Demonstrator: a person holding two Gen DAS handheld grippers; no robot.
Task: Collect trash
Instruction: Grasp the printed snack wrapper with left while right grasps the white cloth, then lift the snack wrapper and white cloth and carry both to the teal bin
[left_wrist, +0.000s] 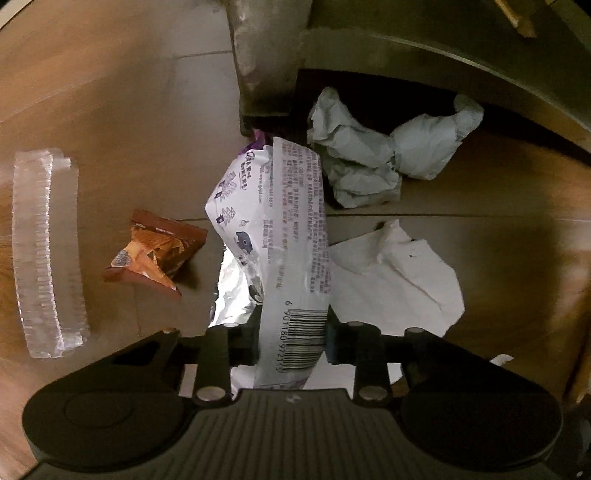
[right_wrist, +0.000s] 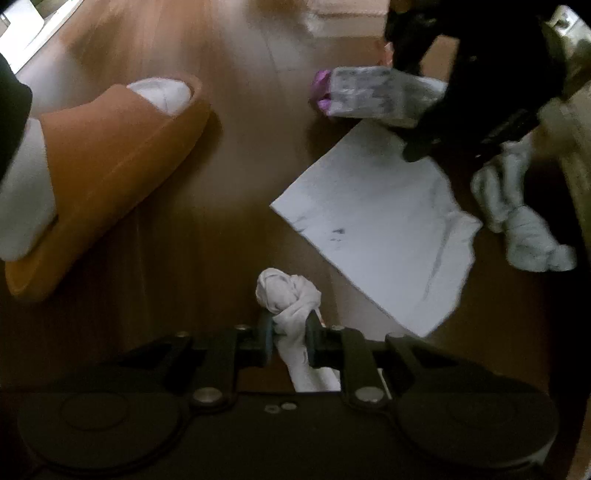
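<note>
Only my L view shows the brown wrapper (left_wrist: 157, 254) and clear tray (left_wrist: 46, 254); R view alone shows a slippered foot (right_wrist: 107, 177). L gripper (left_wrist: 291, 332) fingers pinch the snack wrapper (left_wrist: 291, 258) off the floor (left_wrist: 129, 110), barcode partly legible, "6 901180". R gripper (right_wrist: 290, 332) fingers clamp a twisted tissue (right_wrist: 288, 291).

The snack wrapper's (left_wrist: 291, 251) near end runs under the gripper body. In the right wrist view the twisted tissue's (right_wrist: 291, 299) near end does too, the slipper's (right_wrist: 110, 166) heel is cut off at left, and the far-right crumpled paper (right_wrist: 524, 221) is blurred.
</note>
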